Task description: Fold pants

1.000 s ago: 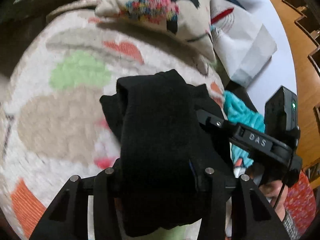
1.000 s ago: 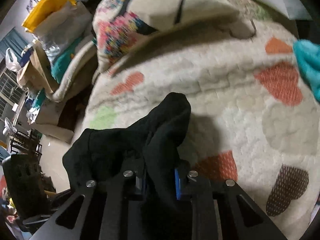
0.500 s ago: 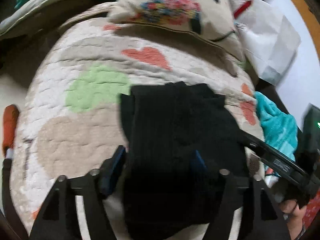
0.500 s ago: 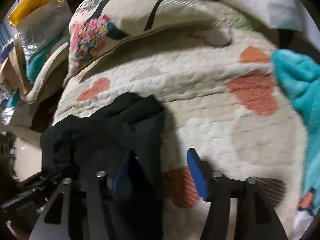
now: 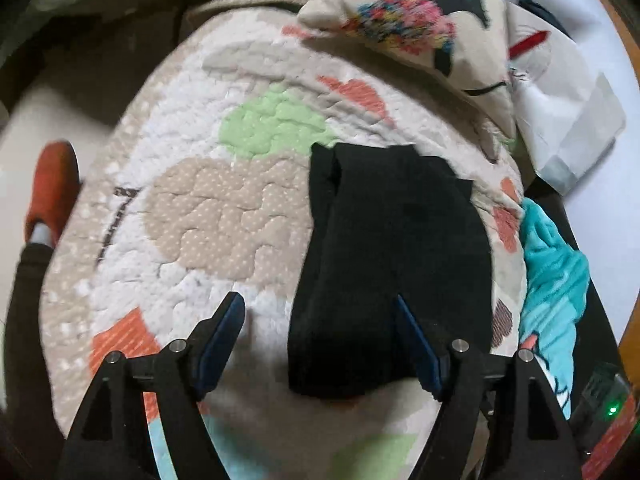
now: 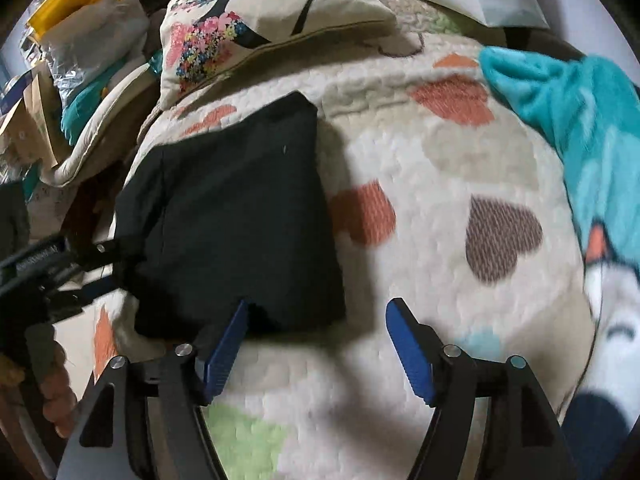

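Note:
The black pants (image 5: 394, 256) lie folded in a compact stack on the heart-patterned quilt (image 5: 208, 208). They also show in the right wrist view (image 6: 236, 216). My left gripper (image 5: 320, 304) is open, its blue pads spread over the near end of the stack, holding nothing. My right gripper (image 6: 318, 308) is open and empty, its left pad at the stack's near right corner. The left gripper's body (image 6: 40, 268) shows at the stack's left edge in the right wrist view.
A printed cushion (image 5: 412, 24) lies at the quilt's far end, also in the right wrist view (image 6: 256, 28). A teal blanket (image 6: 576, 120) lies on the right. White paper bags (image 5: 560, 92) stand far right. A person's red slipper (image 5: 52, 188) is on the floor to the left.
Both grippers let go of the black pants and opened wide. The pants dropped from a lifted bundle to a flat folded stack on the quilt, and both grippers pulled back.

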